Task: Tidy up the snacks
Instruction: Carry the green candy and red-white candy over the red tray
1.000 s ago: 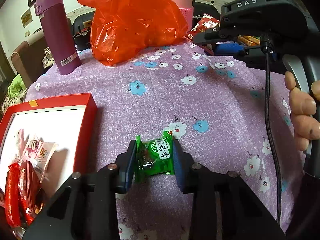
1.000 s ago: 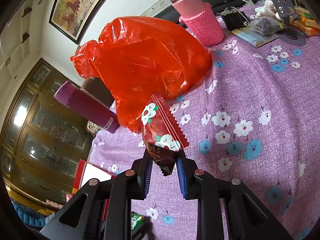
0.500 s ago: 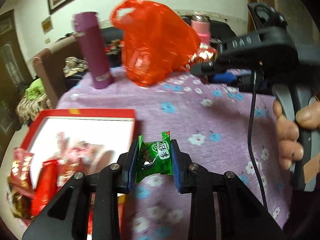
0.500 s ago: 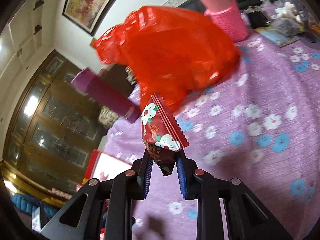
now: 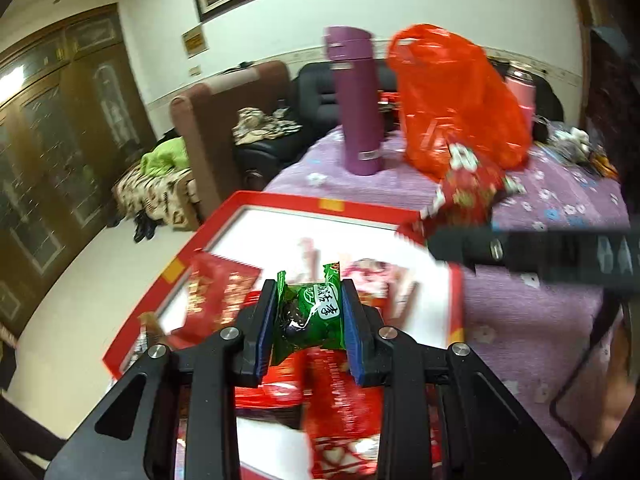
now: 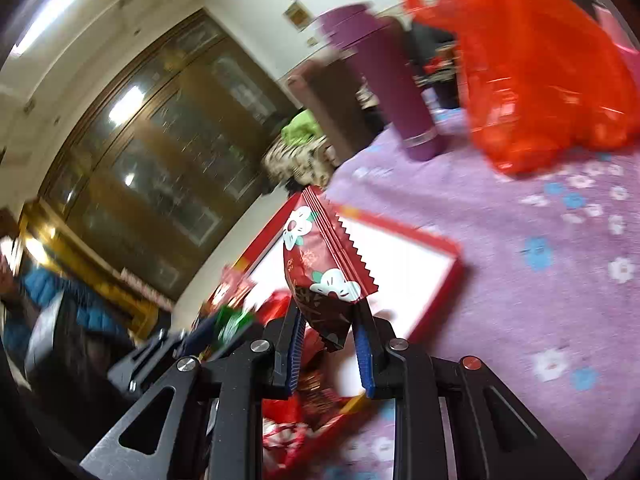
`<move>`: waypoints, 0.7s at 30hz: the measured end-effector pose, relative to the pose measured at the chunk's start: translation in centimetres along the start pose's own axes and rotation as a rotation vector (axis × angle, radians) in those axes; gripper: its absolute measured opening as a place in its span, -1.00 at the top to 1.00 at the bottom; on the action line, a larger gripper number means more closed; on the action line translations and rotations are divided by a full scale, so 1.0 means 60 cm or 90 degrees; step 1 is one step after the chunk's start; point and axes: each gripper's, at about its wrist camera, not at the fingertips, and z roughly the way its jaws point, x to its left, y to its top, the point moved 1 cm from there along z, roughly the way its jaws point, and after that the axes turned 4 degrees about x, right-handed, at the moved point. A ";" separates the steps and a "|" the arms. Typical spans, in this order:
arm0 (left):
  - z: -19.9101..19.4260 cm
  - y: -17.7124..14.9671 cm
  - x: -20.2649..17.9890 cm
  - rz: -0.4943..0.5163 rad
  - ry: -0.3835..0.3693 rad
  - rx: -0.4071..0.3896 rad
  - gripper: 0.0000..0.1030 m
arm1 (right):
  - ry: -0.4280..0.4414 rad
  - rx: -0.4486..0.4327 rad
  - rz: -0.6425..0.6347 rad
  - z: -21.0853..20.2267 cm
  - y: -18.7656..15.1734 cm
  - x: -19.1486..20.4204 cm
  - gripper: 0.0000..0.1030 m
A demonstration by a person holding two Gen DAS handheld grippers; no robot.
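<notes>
Left tool [image 5: 308,328] clamps green candy [image 5: 310,318] over red tray [image 5: 280,202]. Only right view shows right tool [image 6: 326,344] pinching dark-red flowered packet [image 6: 320,272] above tray's near edge.

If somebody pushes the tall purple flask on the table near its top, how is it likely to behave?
The purple flask stands upright, tall over a narrow base, so a push near its top would probably tip it rather than slide it. The soft floral tablecloth under it likely grips the base, adding to that. Once on its side, its round body would probably roll.
</notes>
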 end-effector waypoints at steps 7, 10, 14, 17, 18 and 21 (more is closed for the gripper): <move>-0.005 -0.005 0.020 -0.016 0.015 -0.008 0.45 | 0.003 0.012 -0.058 0.023 -0.030 0.047 0.56; -0.011 -0.007 0.022 -0.021 0.017 -0.008 0.45 | -0.005 0.009 -0.067 0.025 -0.034 0.053 0.56; -0.012 -0.004 0.027 -0.026 0.022 -0.010 0.45 | -0.029 0.001 -0.074 0.024 -0.036 0.056 0.56; -0.012 -0.004 0.032 -0.028 0.028 -0.010 0.45 | -0.031 0.010 -0.078 0.026 -0.038 0.057 0.56; -0.011 -0.004 0.034 -0.030 0.030 -0.010 0.45 | -0.035 0.012 -0.081 0.030 -0.039 0.059 0.56; -0.010 -0.003 0.041 -0.035 0.038 -0.009 0.45 | -0.038 0.022 -0.091 0.037 -0.044 0.066 0.55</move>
